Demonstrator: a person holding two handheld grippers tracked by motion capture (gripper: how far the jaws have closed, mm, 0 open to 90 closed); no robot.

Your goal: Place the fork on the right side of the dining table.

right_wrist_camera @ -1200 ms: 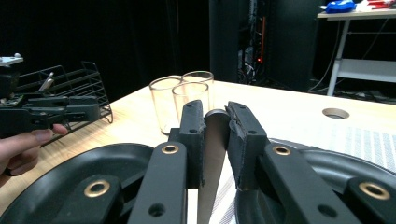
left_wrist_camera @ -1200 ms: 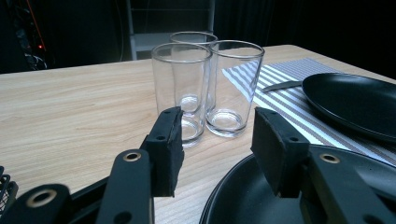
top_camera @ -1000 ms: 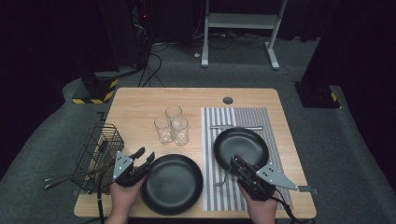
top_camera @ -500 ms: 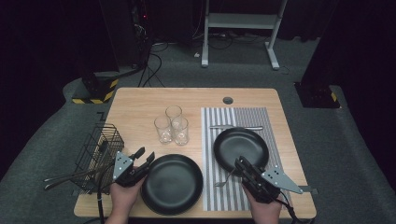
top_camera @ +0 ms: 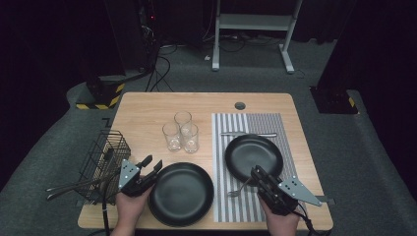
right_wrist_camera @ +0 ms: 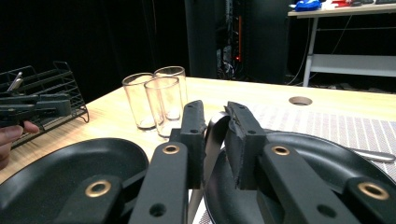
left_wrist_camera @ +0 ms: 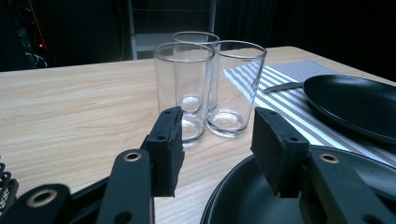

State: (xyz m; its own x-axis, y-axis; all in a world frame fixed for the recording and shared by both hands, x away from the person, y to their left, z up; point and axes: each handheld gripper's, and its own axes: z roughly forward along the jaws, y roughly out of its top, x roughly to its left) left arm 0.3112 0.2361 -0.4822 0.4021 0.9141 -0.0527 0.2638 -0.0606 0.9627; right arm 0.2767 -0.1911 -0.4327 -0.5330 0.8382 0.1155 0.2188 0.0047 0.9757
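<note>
Two black plates are out: one (top_camera: pixel 253 156) on the striped mat (top_camera: pixel 246 196) with a knife (top_camera: pixel 248 133) behind it, one (top_camera: pixel 181 192) on bare wood. Three glasses (top_camera: pixel 180 131) wait unplaced. Right gripper (right_wrist_camera: pixel 215 122), closing, clamps a fork (top_camera: pixel 239 188) at the mat plate's near edge; left gripper (left_wrist_camera: pixel 215 135) gapes empty.

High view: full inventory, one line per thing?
table: 1, light wood, centre
placemat: 1, grey-white striped, table's right half
plates: 2, black; one near front edge, one on placemat
glasses: 3, clear, clustered mid-table
fork: 1, silver, on placemat, handle in right claw
knife: 1, silver, on placemat behind plate
wire basket: 1, black, left edge, holding utensils
left claw: open, beside front plate
right claw: shut on fork
</note>
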